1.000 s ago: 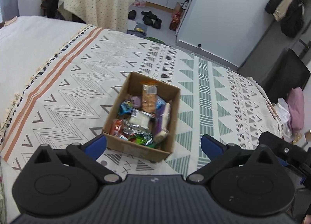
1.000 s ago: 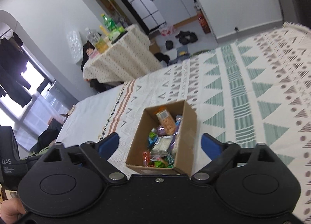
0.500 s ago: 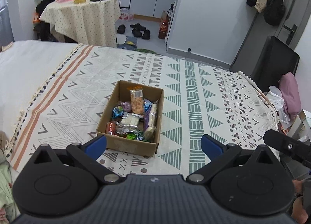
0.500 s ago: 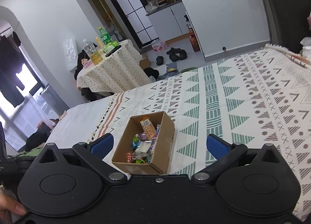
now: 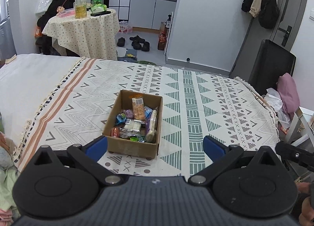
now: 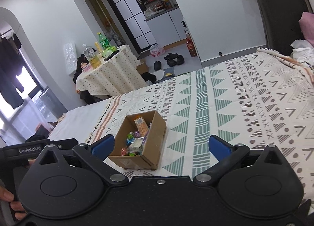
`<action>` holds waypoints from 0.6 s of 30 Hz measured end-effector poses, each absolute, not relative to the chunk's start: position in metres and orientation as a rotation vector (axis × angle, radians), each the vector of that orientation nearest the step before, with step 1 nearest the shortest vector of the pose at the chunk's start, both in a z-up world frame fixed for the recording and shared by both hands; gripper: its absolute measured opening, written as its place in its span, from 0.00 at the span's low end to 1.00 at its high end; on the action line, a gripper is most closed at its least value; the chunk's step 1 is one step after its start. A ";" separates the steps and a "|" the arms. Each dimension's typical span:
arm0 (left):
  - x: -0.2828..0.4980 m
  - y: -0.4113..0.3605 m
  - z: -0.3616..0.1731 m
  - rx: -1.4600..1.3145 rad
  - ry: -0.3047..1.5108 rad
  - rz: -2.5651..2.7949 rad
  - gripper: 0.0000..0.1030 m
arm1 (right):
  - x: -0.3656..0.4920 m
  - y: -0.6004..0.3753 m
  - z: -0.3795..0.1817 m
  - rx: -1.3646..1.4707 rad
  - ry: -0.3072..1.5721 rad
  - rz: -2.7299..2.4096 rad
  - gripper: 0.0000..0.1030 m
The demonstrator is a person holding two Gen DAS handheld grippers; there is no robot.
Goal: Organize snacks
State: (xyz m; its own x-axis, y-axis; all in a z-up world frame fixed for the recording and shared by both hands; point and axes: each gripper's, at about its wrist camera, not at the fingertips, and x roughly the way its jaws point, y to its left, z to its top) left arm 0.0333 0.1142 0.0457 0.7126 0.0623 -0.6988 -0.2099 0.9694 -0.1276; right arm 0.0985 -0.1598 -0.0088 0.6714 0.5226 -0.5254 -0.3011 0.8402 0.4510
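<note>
Both the left claw [image 5: 155, 146] and right claw [image 6: 160, 145] stand spread and empty, having drawn back from the open brown cardboard box [image 5: 133, 126] of mixed wrapped snacks [image 5: 135, 122] resting mid-bed on the patterned bedspread [image 5: 206, 104], suggesting sorting is finished.

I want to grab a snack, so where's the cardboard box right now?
In both wrist views the cardboard box of snacks sits on the patterned bedspread, left of its green striped band, with nothing else on the spread near it.
</note>
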 end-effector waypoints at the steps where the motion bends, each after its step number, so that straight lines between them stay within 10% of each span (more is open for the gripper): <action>1: 0.030 0.114 0.046 -0.201 0.763 0.157 1.00 | 0.096 -0.163 -0.008 0.340 0.693 0.473 1.00; 18: 0.001 0.118 0.047 -0.152 0.734 0.210 1.00 | 0.073 -0.185 -0.005 0.261 0.664 0.488 1.00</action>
